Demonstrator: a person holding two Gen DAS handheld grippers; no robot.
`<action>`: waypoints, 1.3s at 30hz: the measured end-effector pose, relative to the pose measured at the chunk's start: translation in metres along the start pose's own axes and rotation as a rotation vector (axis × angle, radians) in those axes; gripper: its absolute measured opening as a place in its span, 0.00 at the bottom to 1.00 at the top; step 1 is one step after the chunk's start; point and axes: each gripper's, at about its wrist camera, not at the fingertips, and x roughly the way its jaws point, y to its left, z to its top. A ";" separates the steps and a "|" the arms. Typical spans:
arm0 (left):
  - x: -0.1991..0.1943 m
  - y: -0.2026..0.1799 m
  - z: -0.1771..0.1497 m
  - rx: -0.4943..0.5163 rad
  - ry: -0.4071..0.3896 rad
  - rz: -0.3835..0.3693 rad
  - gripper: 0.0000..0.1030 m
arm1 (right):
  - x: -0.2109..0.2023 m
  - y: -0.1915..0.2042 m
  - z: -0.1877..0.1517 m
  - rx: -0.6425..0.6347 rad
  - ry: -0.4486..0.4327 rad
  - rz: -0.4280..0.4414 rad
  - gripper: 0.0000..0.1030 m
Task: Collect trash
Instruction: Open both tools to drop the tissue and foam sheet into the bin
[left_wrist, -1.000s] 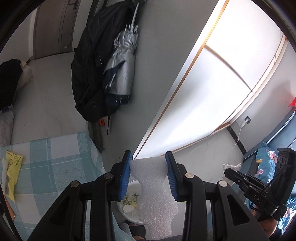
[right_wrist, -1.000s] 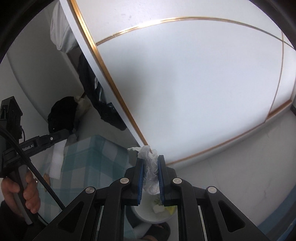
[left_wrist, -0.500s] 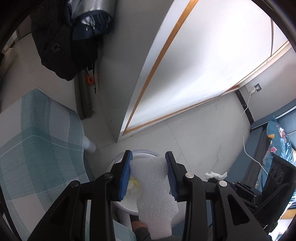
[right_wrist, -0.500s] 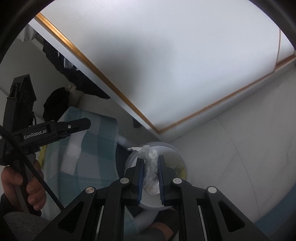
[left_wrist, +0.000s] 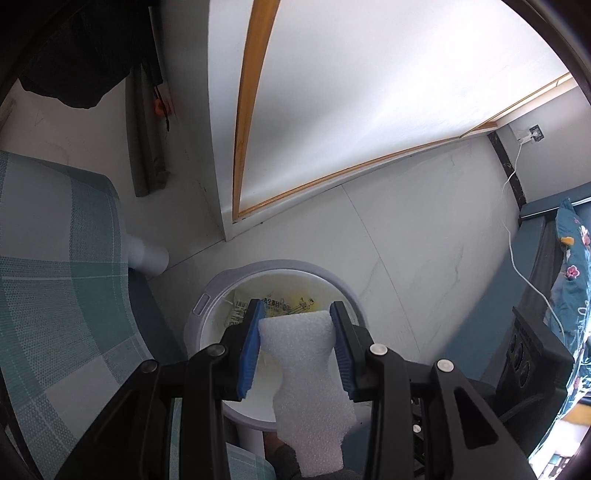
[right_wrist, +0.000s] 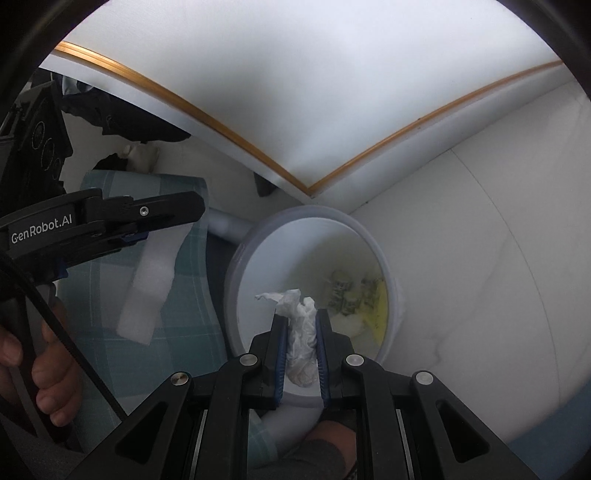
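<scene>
Now, step: both loads hovering above the bin (left_wrist: 207, 306), drop pending.
Left gripper (left_wrist: 295, 345): pinching foam strip (left_wrist: 306, 380).
Right gripper (right_wrist: 300, 341): squeezing crumpled tissue (right_wrist: 300, 332).
Next: releasing both over the opening.

R gripper (right_wrist: 300, 325) clamps crumpled tissue (right_wrist: 300, 332) over white bin (right_wrist: 258, 266) w/ yellow wrappers (right_wrist: 369, 295) inside.

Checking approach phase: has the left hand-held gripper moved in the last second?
Yes. The left hand-held gripper, shut on the foam, tipped down from the wall toward the bin on the floor.
</scene>
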 end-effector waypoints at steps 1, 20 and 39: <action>0.003 0.001 0.000 0.000 0.011 0.010 0.30 | 0.005 0.000 -0.002 0.000 0.013 0.007 0.14; 0.025 0.019 0.007 -0.123 0.101 0.085 0.31 | 0.069 0.003 0.004 -0.018 0.184 -0.007 0.19; 0.034 0.012 0.003 -0.065 0.145 0.110 0.58 | 0.051 -0.006 -0.004 -0.030 0.193 -0.021 0.50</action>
